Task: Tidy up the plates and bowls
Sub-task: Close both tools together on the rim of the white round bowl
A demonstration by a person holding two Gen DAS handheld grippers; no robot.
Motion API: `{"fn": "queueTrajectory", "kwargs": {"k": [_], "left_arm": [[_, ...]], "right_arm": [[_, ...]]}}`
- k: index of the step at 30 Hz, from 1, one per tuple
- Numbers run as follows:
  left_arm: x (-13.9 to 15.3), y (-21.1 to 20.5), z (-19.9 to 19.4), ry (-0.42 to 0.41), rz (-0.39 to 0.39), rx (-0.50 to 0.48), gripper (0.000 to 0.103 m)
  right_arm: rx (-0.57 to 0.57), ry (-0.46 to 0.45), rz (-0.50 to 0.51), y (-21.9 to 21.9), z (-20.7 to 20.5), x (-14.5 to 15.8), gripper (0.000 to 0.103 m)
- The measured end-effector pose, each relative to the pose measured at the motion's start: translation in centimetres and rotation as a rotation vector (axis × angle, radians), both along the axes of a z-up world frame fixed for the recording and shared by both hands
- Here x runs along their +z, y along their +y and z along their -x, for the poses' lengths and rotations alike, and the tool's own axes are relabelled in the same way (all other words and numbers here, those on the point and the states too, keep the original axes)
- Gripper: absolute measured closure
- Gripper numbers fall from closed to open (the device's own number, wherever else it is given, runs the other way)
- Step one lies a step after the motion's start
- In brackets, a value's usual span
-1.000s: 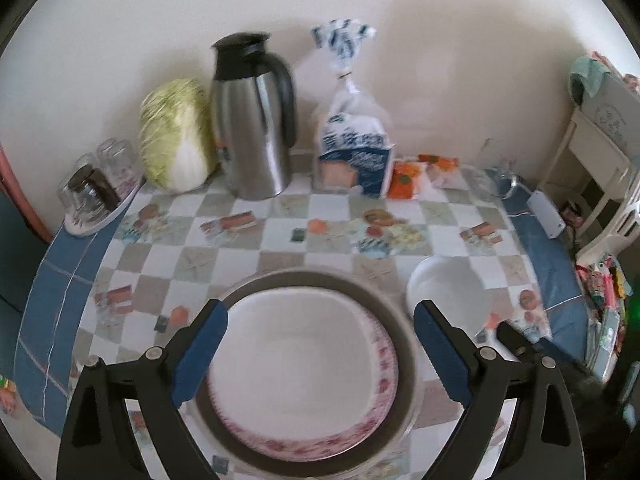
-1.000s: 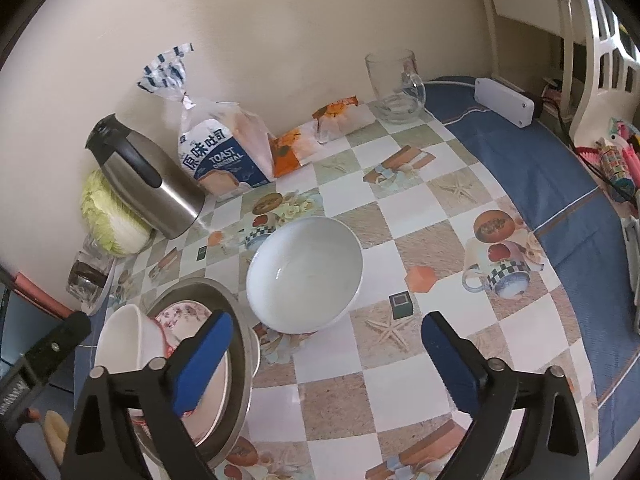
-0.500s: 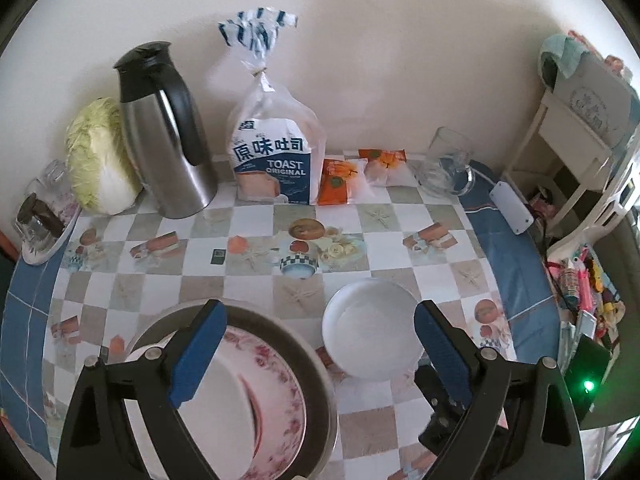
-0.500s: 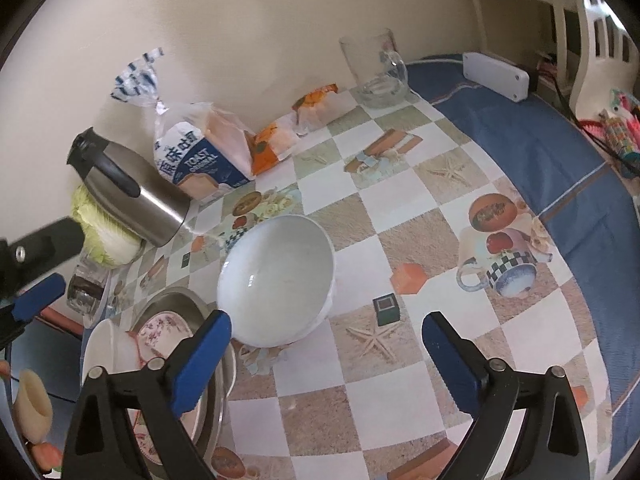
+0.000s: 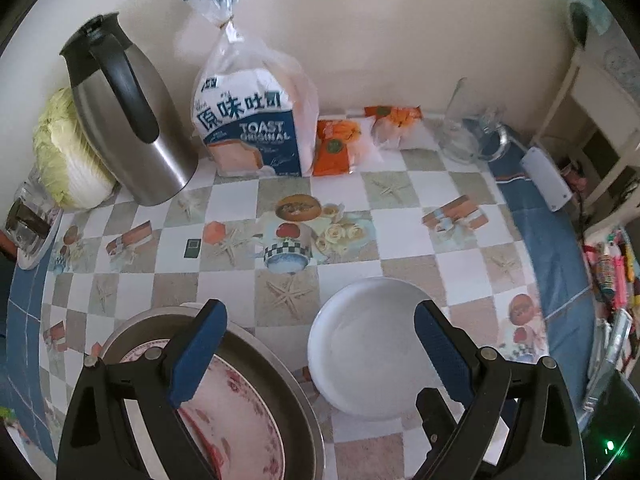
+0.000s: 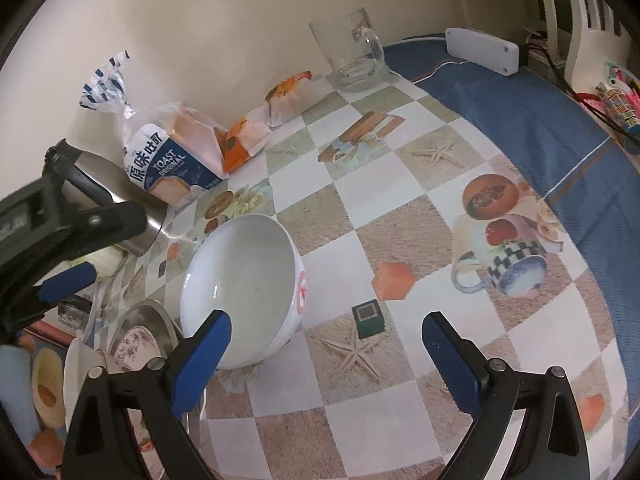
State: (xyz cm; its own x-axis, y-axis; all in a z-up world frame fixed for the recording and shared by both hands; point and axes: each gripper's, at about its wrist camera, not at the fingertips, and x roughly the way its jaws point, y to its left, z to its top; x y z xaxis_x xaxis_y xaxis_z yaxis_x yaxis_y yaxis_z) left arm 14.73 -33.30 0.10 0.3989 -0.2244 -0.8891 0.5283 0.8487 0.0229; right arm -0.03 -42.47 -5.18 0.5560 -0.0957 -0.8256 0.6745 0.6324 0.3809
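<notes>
A white bowl (image 5: 372, 344) stands on the checkered tablecloth; it also shows in the right wrist view (image 6: 244, 280), with a red mark on its side. Left of it a metal pan (image 5: 276, 380) holds a floral plate (image 5: 244, 420) and, in the right wrist view, a white dish (image 6: 74, 376). My left gripper (image 5: 320, 356) is open and empty above the gap between pan and bowl. My right gripper (image 6: 326, 364) is open and empty, its left finger close to the bowl's near side. The left gripper's finger (image 6: 68, 282) shows at the left of the right wrist view.
At the back by the wall stand a steel thermos jug (image 5: 128, 120), a cabbage (image 5: 64, 152), a toast bag (image 5: 252, 124), orange snack packets (image 5: 336, 146) and a glass mug (image 5: 468, 128). A white power strip (image 5: 546, 178) lies on the blue border at right.
The left gripper has moved right, from over the plate stack to between pan and bowl. The right gripper has moved closer to the bowl.
</notes>
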Motion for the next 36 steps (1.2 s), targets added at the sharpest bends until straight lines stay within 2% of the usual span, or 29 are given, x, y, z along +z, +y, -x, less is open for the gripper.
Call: {"fn": "queueTrajectory", "kwargs": {"k": [4,5,6,10,11,16,18,20,26,36], "left_arm": [[-2.0,-0.1,-0.9,0.036,-0.044,0.029,0.009],[-2.3,-0.1,-1.0,0.040,-0.049,0.029,0.011],[-2.7,-0.2,-1.1,0.042,-0.056,0.031,0.019],[-4.4,-0.4,-1.3,0.073,-0.083,0.026,0.036],[-4.7,-0.4,-1.4,0.081,-0.084,0.026,0.043],[-6.6,-0.3,-2.0,0.150,-0.074,0.031,0.066],[-7.1,-0.2,-2.1,0.180,-0.055,0.032,0.077],[-7.4,-0.2,-2.1,0.200,-0.044,0.028,0.083],[-7.4,-0.2,-1.6,0.210,-0.040,0.019,0.084],[-8.6,-0.9,0.4,0.301,0.011,-0.023,0.085]], "right_arm": [[0.005,0.000,-0.010,0.3,-0.7,-0.7,0.009],[0.005,0.002,-0.012,0.3,-0.9,-0.9,0.016],[0.006,0.003,-0.014,0.4,-1.1,-1.1,0.024],[0.018,-0.007,-0.025,0.6,-1.6,-1.7,0.044],[0.016,-0.010,-0.031,0.7,-1.7,-2.0,0.052],[0.026,-0.036,-0.041,1.0,-1.8,-2.2,0.065],[0.032,-0.049,-0.046,1.1,-1.9,-2.2,0.073],[0.040,-0.060,-0.048,1.3,-2.1,-2.1,0.079],[0.042,-0.066,-0.063,1.2,-2.1,-2.1,0.081],[0.022,-0.027,-0.070,-0.1,-0.5,-2.2,0.081]]}}
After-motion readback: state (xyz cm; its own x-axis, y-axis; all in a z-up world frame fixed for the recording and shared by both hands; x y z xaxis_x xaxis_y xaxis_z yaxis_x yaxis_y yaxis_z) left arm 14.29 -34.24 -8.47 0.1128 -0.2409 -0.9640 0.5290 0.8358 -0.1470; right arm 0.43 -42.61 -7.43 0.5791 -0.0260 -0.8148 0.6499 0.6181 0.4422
